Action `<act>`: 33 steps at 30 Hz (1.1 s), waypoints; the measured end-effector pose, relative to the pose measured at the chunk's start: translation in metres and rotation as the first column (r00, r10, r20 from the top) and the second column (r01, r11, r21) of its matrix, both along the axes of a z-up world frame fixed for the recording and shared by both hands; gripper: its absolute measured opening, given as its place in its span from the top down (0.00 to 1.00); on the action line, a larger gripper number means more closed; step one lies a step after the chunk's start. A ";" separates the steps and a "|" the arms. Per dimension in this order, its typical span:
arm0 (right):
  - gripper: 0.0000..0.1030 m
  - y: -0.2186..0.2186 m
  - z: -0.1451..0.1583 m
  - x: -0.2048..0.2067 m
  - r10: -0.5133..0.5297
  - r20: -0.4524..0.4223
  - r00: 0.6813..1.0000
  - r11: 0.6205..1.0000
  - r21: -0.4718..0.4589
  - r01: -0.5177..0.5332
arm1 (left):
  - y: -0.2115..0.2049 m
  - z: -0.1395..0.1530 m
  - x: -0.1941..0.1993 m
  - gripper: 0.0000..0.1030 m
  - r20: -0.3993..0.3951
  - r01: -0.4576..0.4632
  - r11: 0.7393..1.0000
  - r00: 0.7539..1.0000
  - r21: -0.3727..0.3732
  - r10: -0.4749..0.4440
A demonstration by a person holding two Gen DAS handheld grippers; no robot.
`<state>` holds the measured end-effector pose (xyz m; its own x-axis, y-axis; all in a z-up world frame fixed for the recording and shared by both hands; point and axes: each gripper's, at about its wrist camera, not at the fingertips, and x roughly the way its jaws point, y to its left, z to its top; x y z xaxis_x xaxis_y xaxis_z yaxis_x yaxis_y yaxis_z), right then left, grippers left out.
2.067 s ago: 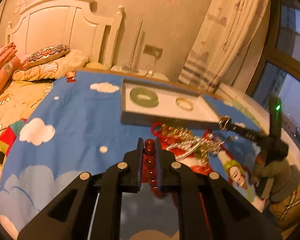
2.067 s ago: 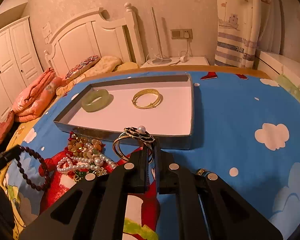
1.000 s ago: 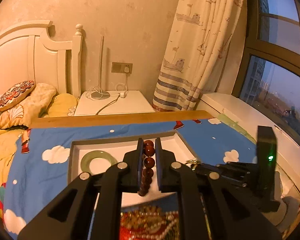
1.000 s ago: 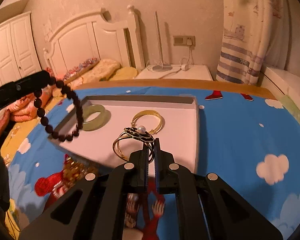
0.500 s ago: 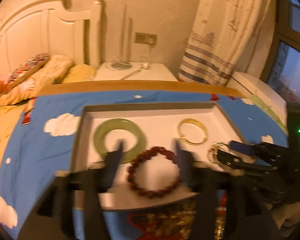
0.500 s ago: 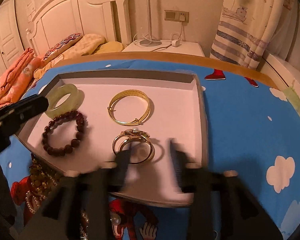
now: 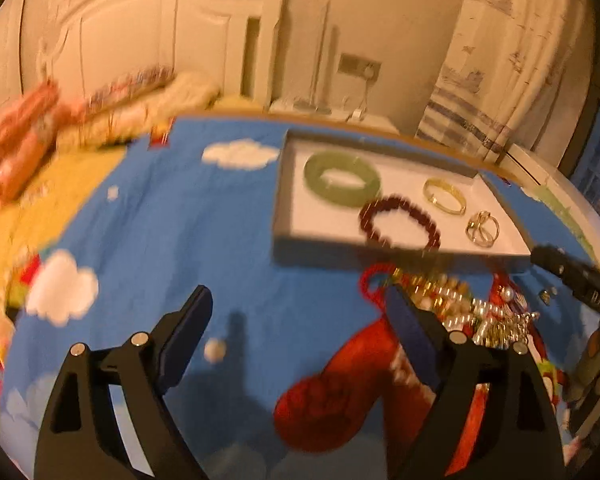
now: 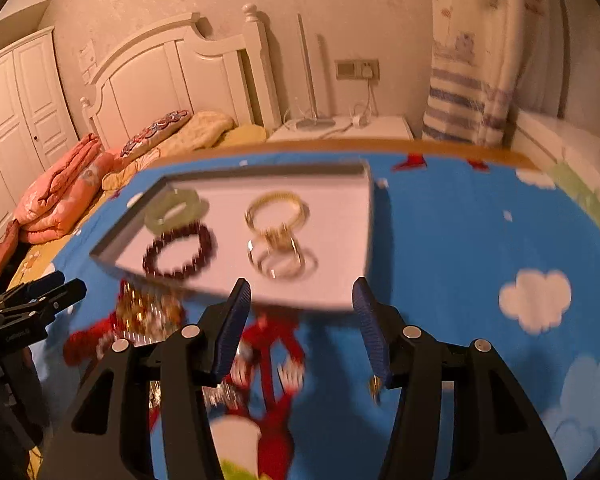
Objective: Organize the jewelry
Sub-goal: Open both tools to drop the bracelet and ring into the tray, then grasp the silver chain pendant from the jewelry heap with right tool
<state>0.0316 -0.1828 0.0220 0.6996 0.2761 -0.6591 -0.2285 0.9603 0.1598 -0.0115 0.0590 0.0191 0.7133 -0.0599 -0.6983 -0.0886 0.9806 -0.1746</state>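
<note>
A shallow grey tray (image 7: 404,254) (image 8: 332,296) with a white floor lies on the blue cloud-print cloth. In it lie a green jade bangle (image 7: 342,178) (image 8: 176,208), a dark red bead bracelet (image 7: 398,222) (image 8: 178,250), a gold bangle (image 7: 444,196) (image 8: 276,206) and a gold bangle with an ornament (image 7: 482,228) (image 8: 278,258). A pile of pearl and gold jewelry (image 7: 460,308) (image 8: 148,316) lies in front of the tray. My left gripper (image 7: 300,320) is open and empty, left of the pile. My right gripper (image 8: 300,312) is open and empty, just before the tray's near wall.
The cloth covers a table with a wooden far edge (image 8: 340,146). Behind stand a white headboard (image 8: 172,80), pillows (image 8: 160,128), a nightstand with a lamp (image 8: 340,124) and a curtain (image 8: 480,80). Each gripper shows in the other's view (image 7: 576,276) (image 8: 28,300).
Both grippers let go of their bracelets into the tray, opened wide and pulled back toward me. The left gripper swung left of the jewelry pile.
</note>
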 end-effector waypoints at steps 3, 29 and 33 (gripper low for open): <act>0.50 -0.012 0.002 -0.007 -0.011 0.016 1.000 0.998 0.069 0.010 | 0.017 -0.004 -0.007 0.14 0.012 -0.030 0.995 0.999 -0.093 0.031; 0.49 0.041 -0.020 -0.049 0.203 -0.126 0.971 0.978 -0.024 -0.208 | 0.035 -0.007 -0.014 0.08 0.048 -0.102 0.962 0.992 -0.255 0.118; 0.55 0.049 -0.019 -0.056 0.237 -0.108 0.966 0.968 -0.061 -0.244 | 0.035 -0.006 -0.017 0.08 0.054 -0.106 0.959 0.991 -0.264 0.125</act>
<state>-0.0246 -0.1340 0.0034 0.5487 0.3768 -0.7463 -0.4408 0.8889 0.1247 -0.0284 0.0939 0.0130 0.7721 -0.1469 -0.6183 -0.1774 0.8844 -0.4317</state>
